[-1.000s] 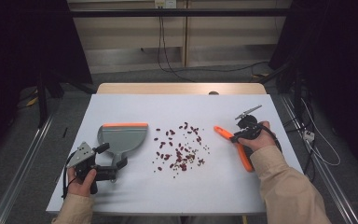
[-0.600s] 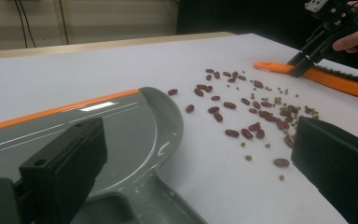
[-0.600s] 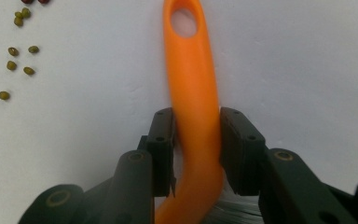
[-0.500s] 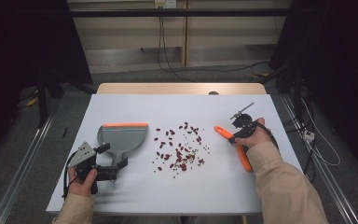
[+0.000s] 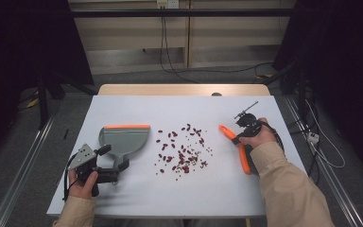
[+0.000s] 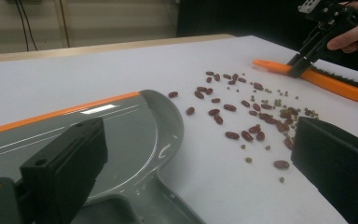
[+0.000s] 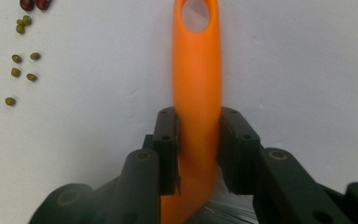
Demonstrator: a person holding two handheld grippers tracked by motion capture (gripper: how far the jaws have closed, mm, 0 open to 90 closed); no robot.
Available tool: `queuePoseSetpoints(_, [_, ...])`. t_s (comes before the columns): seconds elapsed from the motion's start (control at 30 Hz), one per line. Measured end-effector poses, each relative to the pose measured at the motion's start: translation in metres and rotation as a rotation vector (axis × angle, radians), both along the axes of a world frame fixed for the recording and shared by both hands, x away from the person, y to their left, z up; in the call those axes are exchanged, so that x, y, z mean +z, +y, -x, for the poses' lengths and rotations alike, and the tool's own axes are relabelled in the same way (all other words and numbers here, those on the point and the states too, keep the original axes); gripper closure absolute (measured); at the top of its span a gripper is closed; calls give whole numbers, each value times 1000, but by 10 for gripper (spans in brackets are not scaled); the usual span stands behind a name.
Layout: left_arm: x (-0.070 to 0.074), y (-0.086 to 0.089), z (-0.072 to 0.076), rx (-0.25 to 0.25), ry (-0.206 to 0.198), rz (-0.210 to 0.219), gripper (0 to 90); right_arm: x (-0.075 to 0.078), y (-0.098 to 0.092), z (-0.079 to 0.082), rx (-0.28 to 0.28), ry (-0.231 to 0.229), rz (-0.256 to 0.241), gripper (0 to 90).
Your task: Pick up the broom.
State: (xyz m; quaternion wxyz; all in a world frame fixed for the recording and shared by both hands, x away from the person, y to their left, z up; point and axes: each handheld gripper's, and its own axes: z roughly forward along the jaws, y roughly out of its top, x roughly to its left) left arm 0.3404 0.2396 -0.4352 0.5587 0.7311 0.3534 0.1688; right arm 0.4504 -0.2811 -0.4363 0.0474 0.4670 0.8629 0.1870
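Beside empty dustpan, scattered beans

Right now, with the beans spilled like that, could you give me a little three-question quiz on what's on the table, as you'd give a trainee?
1. True or false: the right tool has its jaws closed on the orange brush handle.
2. Which item lies just ahead of the left tool?
A. the grey dustpan
B. a glass jar
C. a sponge
3. Fill in: the red beans lie scattered on the white table between the dustpan and the ____.

Key: 1 true; 2 A; 3 brush.
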Motion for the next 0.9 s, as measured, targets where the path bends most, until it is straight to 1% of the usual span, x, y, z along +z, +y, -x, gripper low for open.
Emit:
queuePoseSetpoints(0.03, [0,0,0,0,0,0,34,1,0,1,-8,-22,-5,699])
queuePoseSetpoints(0.07, [0,0,0,0,-2,-1,34,1,-1,2,-18,-24,-12,699])
queuePoseSetpoints(0.1, [0,0,0,1,-2,-1,34,2,-3,3,-18,-44,-17,699])
queuePoseSetpoints(0.17, [1,1,1,3,-3,-2,34,5,-5,6,-31,-73,-46,699])
queuePoseSetpoints(0.2, [1,1,1,5,-6,-3,34,8,-6,9,-43,-106,-58,699])
queuePoseSetpoints(0.23, [1,1,1,6,-7,-3,34,10,-9,11,-54,-121,-78,699])
queuePoseSetpoints(0.3, [2,1,2,8,-11,-3,34,14,-15,18,-88,-187,-122,699])
queuePoseSetpoints(0.37, [3,0,2,7,-14,-9,34,19,-23,27,-126,-264,-185,699])
queuePoseSetpoints(0.4, [3,0,2,8,-15,-9,34,22,-26,31,-147,-294,-213,699])
queuePoseSetpoints(0.43, [3,0,2,10,-14,-7,36,24,-29,36,-162,-335,-231,699])
queuePoseSetpoints(0.47, [3,-1,2,10,-14,-7,36,26,-32,41,-165,-363,-255,699])
queuePoseSetpoints(0.5, [4,-1,2,10,-16,-8,37,27,-34,47,-179,-390,-278,699])
queuePoseSetpoints(0.53, [5,-2,2,14,-17,-6,37,29,-36,52,-187,-419,-291,699])
queuePoseSetpoints(0.57, [6,-3,3,11,-20,-8,36,30,-37,57,-188,-445,-300,699])
queuePoseSetpoints(0.63, [8,-4,3,12,-27,-5,37,34,-40,66,-194,-500,-339,699])
queuePoseSetpoints(0.7, [10,-5,3,14,-33,-3,36,37,-41,75,-196,-546,-363,699])
queuePoseSetpoints(0.8, [12,-7,3,18,-33,3,36,40,-42,85,-197,-600,-404,699])
queuePoseSetpoints(0.9, [14,-10,2,16,-37,4,36,41,-41,92,-188,-648,-414,699])
